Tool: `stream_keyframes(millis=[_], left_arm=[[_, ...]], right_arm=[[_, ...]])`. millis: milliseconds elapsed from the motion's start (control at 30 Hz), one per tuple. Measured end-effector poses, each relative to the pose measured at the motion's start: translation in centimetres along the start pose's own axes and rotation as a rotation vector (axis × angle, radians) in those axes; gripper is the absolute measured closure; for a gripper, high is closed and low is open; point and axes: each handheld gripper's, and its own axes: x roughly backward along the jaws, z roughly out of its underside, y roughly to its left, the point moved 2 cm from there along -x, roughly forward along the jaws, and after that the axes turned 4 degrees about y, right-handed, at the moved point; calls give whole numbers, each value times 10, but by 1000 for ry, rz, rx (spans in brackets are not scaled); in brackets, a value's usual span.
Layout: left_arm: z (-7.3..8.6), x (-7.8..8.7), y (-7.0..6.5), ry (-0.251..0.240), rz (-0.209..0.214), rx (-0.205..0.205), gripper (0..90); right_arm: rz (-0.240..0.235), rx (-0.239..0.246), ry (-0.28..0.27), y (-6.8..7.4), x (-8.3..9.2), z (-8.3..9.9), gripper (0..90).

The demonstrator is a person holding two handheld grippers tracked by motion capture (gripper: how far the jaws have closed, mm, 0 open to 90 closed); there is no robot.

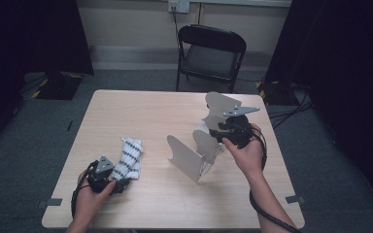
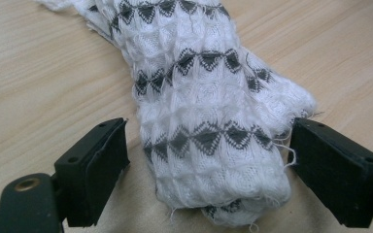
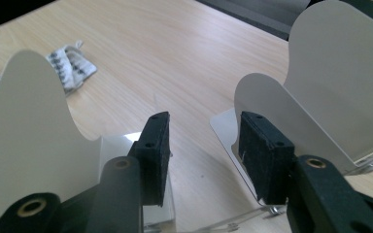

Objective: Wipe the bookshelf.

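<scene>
A folded white cloth [image 1: 128, 156] with rows of black diamonds lies on the left half of the table. My left gripper [image 1: 118, 183] is at its near end. In the left gripper view the cloth [image 2: 204, 121] lies between the two open jaws of that gripper [image 2: 199, 170]; the right jaw is at the cloth's frayed edge, the left one stands a little apart. A grey metal rack [image 1: 187, 158] of upright rounded plates stands right of centre. My right gripper [image 1: 218, 133] is at its right side, open [image 3: 204, 155], with the front plate [image 3: 29, 136] left of the jaws and another plate [image 3: 272, 97] right of them.
The light wooden table [image 1: 150, 111] has bare surface at the back and along the front edge. A black folding chair [image 1: 211, 53] stands behind the table. The cloth [image 3: 73, 65] shows far off in the right gripper view. Dark curtains flank both sides.
</scene>
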Motion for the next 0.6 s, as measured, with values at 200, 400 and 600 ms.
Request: stream_keyframes(millis=[200, 400, 600], left_arm=[[0, 0, 0, 0, 0, 0, 141], [0, 0, 0, 0, 0, 0, 141], [0, 0, 0, 0, 0, -3, 140]], right_arm=[[31, -35, -9, -8, 4, 4, 535], [64, -33, 13, -12, 2, 13, 527], [90, -52, 34, -17, -1, 24, 519]])
